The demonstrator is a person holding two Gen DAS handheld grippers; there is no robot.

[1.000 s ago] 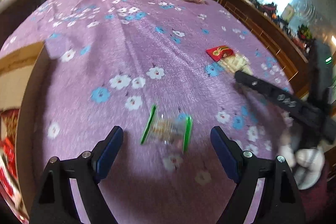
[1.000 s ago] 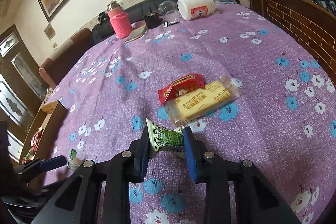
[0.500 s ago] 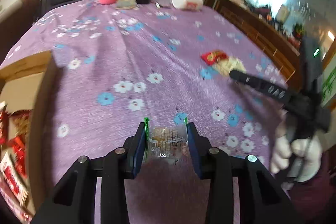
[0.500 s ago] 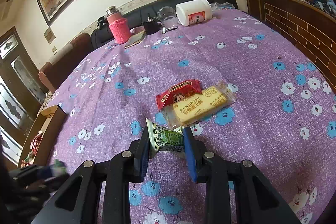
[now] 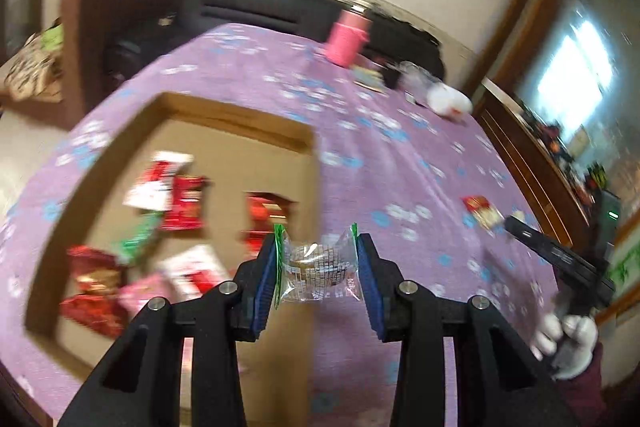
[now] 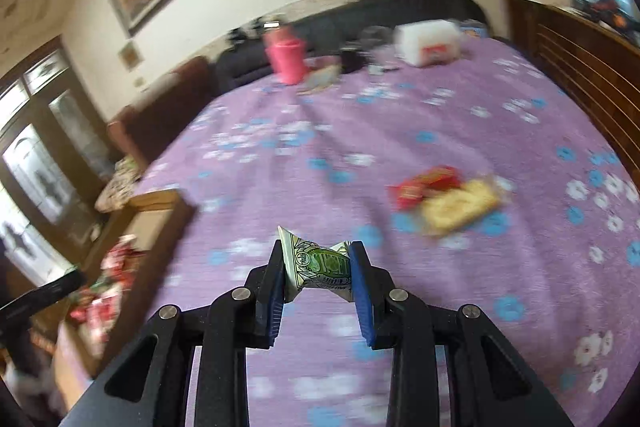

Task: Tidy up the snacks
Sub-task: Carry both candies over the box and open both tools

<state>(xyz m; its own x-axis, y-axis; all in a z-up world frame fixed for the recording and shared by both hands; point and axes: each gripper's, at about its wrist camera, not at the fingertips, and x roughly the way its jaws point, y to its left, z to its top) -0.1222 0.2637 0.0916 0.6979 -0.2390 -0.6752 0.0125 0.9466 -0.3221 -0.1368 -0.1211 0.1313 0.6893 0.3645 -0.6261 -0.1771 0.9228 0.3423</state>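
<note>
My left gripper (image 5: 316,259) is shut on a clear snack packet with green edges (image 5: 314,269) and holds it in the air over the right rim of the cardboard box (image 5: 224,115). The box holds several red, pink and green snack packs (image 5: 184,203). My right gripper (image 6: 318,267) is shut on a green-and-white snack packet (image 6: 320,265) above the purple floral tablecloth (image 6: 360,131). A red packet (image 6: 426,181) and a yellow biscuit pack (image 6: 460,205) lie on the cloth to its right. The box also shows at the left of the right wrist view (image 6: 160,203).
At the table's far end stand a pink bottle (image 6: 286,61), a white jar lying on its side (image 6: 430,41), a clear cup and small dark items. A black sofa sits behind the table. A wooden rail (image 6: 580,63) runs along the right.
My left gripper closed on the clear packet, lifted it and swung left over the box. My right gripper, still holding its green packet, has moved left and away from the red and yellow packs.
</note>
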